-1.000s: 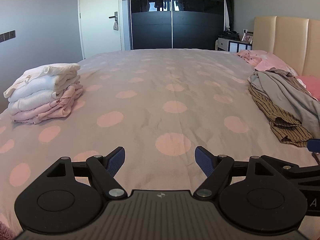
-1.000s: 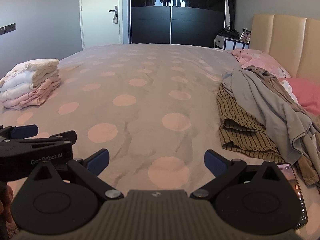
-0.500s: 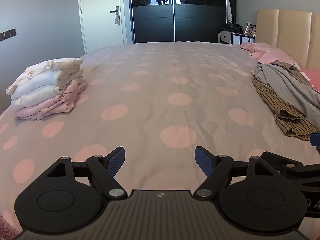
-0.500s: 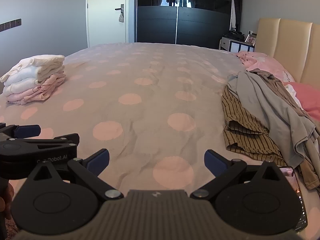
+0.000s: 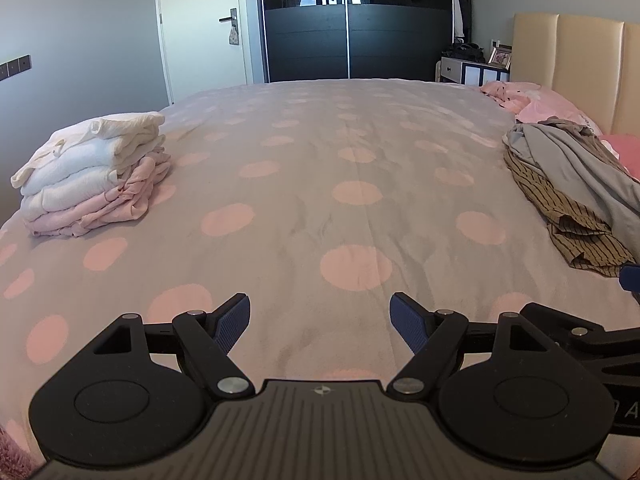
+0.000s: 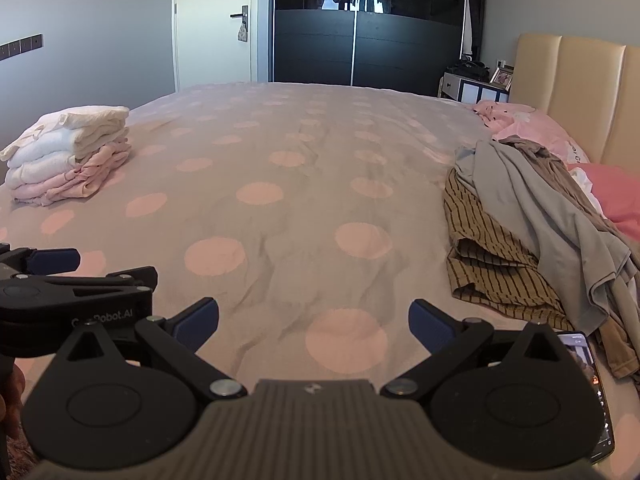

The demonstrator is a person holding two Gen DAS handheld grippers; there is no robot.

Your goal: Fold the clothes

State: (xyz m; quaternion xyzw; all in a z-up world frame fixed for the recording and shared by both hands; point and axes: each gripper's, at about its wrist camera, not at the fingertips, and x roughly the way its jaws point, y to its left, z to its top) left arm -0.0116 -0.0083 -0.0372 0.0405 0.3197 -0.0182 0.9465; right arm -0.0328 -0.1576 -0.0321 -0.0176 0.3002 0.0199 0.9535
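Partly done, by the look of it. A neat stack of folded clothes [image 5: 92, 176] at the far left of the bed [image 5: 320, 184] — creamy white ones on top, pale pink ones under, edges lined up, soft and a bit puffy. Still to do: a messy heap of unfolded clothes [image 6: 532, 224] on the right side, near the pillows. In the heap, a smooth grey top [image 6: 560, 220] draped over a brown striped shirt [image 6: 492, 264], all floppy and crumpled, with loose hems hanging every way. Maybe more underneath — too bunched up to count.

Between the stack and the heap, a wide bare patch of bedcover, grey with big pink dots and small wrinkles. Good flat room for folding.

Left gripper [image 5: 320, 320] spread wide, nothing between its blue ribbed pads, hovering over the near edge of the bed. Right gripper [image 6: 314, 322] spread wide too, holding nothing, just beside the heap but not touching it. A phone [image 6: 588, 384] flat on the cover by the right gripper, screen lit.

Next job, most likely: picking one piece out of the heap and laying it flat in the middle.
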